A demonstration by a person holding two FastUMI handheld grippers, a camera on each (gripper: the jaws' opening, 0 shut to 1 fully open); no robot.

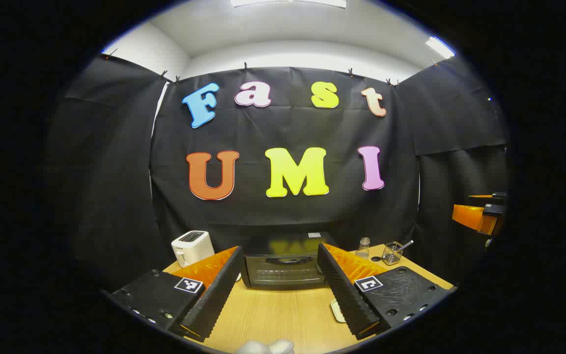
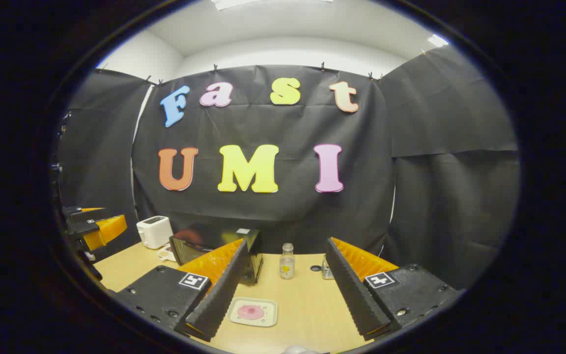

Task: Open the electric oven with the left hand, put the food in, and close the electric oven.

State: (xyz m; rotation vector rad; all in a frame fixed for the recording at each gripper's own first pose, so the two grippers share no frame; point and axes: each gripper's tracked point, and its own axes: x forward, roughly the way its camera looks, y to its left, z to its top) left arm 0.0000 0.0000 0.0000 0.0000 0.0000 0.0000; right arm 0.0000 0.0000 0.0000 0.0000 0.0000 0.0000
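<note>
While I am holding both claws above a pale wooden table, black cloth is hanging as the booth's wall beyond it, with white wall and ceiling lights showing above the cloth. In the left gripper view, my left gripper is standing wide open, gripping nothing, and the electric oven is sitting straight ahead between its fingers at the far side of the table, its glass door closed. A white toaster is standing beyond my left finger, and beyond my right finger a small glass bottle and a wire holder with a utensil in it are standing near the table's far edge. A corner of the plate is peeking out just beside the inner edge of my right finger. In the right gripper view, my right gripper is also spread wide with nothing between its fingers; the plate with the pink food is lying on the table just inside its left finger, nearer to me than the oven. The oven is partly hiding behind that finger, and the bottle is standing ahead in the gap between the fingers. My left gripper is showing far off at the left edge of this view.
</note>
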